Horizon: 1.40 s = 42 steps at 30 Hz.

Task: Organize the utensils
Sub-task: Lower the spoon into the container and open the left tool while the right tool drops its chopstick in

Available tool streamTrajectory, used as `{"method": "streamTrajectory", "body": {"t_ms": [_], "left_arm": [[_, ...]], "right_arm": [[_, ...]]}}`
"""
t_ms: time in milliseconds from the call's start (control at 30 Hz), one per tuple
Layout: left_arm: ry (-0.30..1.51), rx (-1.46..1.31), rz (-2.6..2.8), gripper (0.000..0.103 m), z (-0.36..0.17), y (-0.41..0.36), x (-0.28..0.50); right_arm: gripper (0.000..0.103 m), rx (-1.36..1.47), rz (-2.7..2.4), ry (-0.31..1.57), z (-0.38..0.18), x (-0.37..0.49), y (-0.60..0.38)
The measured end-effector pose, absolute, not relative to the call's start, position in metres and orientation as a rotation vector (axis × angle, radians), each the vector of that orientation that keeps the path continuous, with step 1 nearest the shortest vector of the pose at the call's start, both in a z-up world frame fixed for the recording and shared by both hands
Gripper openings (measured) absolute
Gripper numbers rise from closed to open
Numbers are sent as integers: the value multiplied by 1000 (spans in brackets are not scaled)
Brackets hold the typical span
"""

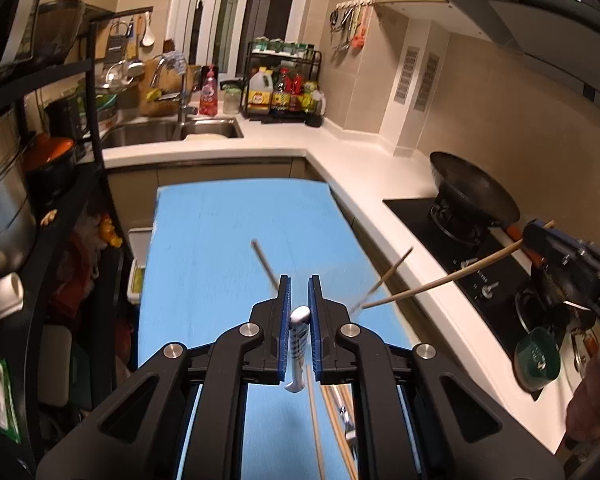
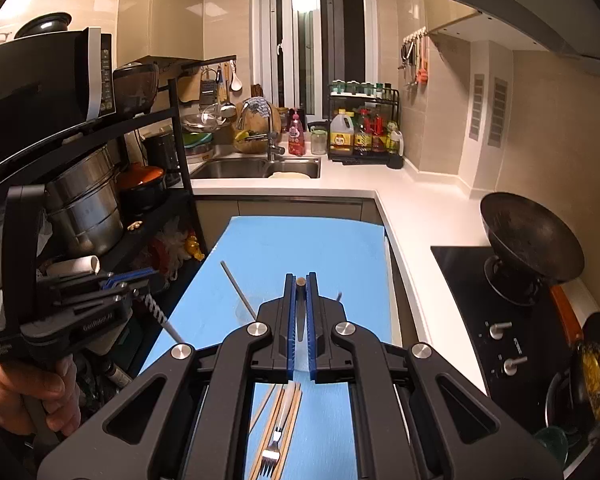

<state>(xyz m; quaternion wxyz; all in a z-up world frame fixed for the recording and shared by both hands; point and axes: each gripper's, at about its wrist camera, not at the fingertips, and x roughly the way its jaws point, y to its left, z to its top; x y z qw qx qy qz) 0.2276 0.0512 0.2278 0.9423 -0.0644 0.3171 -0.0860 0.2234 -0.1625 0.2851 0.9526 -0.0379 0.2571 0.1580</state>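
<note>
Both grippers hung above the blue mat [image 2: 332,248], the left gripper [image 1: 299,296] clenched on a white patterned chopstick [image 1: 298,344] and the right gripper [image 2: 300,292] on a wooden chopstick [image 1: 440,280], whose long free ends risked pivoting and slipping out.

Left wrist view: chopstick [image 1: 266,262] mid-frame motion-blurred, another [image 1: 384,278] blurred right of it. Chopstick bundle [image 1: 332,420] cut off by bottom edge. Right wrist view: fork [image 2: 274,450] handle hidden behind gripper body, bottom centre.
</note>
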Motion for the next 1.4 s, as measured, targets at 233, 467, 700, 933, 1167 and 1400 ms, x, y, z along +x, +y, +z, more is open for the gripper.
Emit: {"method": "streamTrajectory", "body": {"t_ms": [233, 467, 700, 933, 1167, 1400], "left_arm": [[568, -129, -214, 9, 250, 38, 266], [621, -102, -230, 9, 215, 24, 329], [680, -73, -248, 9, 168, 15, 355], [701, -28, -255, 9, 142, 7, 358], [646, -33, -276, 30, 157, 12, 330], [563, -38, -251, 27, 169, 19, 257]], "right_arm": [[5, -84, 338, 503, 289, 250, -156], [5, -108, 333, 566, 252, 289, -146], [5, -106, 337, 623, 217, 313, -143], [5, -115, 318, 662, 189, 324, -136], [33, -139, 290, 644, 200, 300, -147], [35, -90, 294, 520, 215, 228, -171]]}}
